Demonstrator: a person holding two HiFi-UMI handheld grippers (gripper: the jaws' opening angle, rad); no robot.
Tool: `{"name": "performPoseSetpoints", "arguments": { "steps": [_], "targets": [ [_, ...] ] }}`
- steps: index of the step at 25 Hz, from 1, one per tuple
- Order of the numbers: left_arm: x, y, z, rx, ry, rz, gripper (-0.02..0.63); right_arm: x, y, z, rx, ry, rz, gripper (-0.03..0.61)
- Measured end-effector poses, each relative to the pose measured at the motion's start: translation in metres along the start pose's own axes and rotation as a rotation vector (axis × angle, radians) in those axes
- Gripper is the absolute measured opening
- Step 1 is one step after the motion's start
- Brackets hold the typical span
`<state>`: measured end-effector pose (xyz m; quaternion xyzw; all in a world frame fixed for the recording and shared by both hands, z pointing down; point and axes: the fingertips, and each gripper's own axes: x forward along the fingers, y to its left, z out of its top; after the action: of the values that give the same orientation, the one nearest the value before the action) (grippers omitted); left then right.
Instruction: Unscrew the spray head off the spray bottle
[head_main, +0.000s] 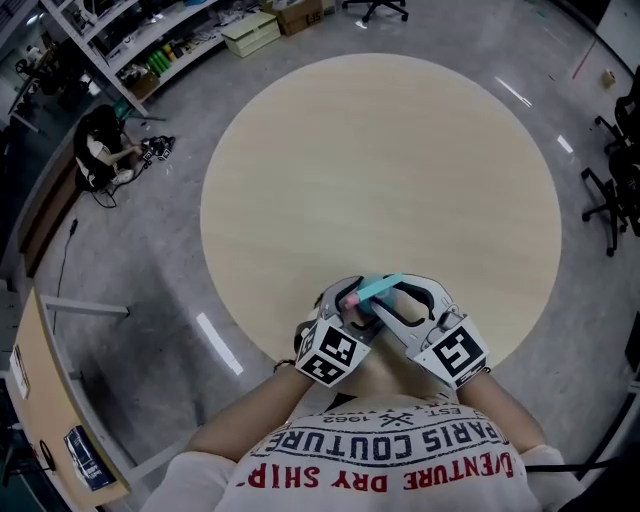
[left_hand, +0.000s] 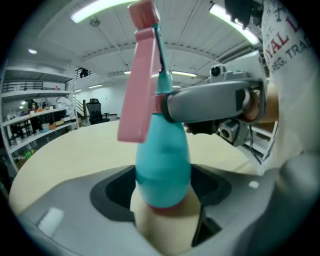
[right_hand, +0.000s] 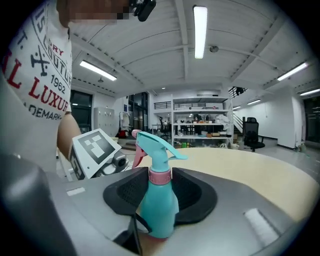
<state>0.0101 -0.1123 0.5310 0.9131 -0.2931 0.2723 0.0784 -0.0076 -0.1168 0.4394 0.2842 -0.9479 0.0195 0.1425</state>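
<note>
Left gripper is clamped on the lower body of the spray bottle. Its own view shows both jaws tight on the teal body, just above a thin pink edge at the base. In that view the spray head sits at 12 o'clock, with the pink trigger face-on and hanging toward 11. A grey jaw of the right gripper comes in from 3 o'clock across the neck and covers most of the collar. The right gripper view gives the side profile the left one lacks: a teal head shroud, a pink nozzle tip and trigger at 10 o'clock, and a pink collar seated flush on the neck, so the head is on. The right gripper is closed on the bottle at collar and shoulder height, with dark pads on both sides. The left gripper's marker cube shows at 9 o'clock there. Only the head view places the bottle: it is held between the two grippers at the 6 o'clock edge of the round table, close to the person's shirt. It lies tilted there, pink end toward the left gripper. Whether it touches the tabletop can't be told. That view also shows shelving at 11 o'clock.
</note>
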Motion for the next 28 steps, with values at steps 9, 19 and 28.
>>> {"name": "performPoseSetpoints", "arguments": {
  "steps": [9, 19, 28],
  "targets": [
    [-0.007, 0.0, -0.002, 0.285, 0.028, -0.362, 0.333, -0.004, 0.005, 0.002, -0.132, 0.051, 0.448, 0.129],
    [-0.003, 0.002, -0.001, 0.256, 0.044, -0.322, 0.333, -0.005, -0.003, 0.001, -0.052, 0.02, 0.372, 0.222],
    [0.005, 0.005, 0.003, 0.032, 0.047, 0.0, 0.333, 0.002, -0.007, 0.0, 0.093, 0.023, -0.001, 0.219]
  ]
}}
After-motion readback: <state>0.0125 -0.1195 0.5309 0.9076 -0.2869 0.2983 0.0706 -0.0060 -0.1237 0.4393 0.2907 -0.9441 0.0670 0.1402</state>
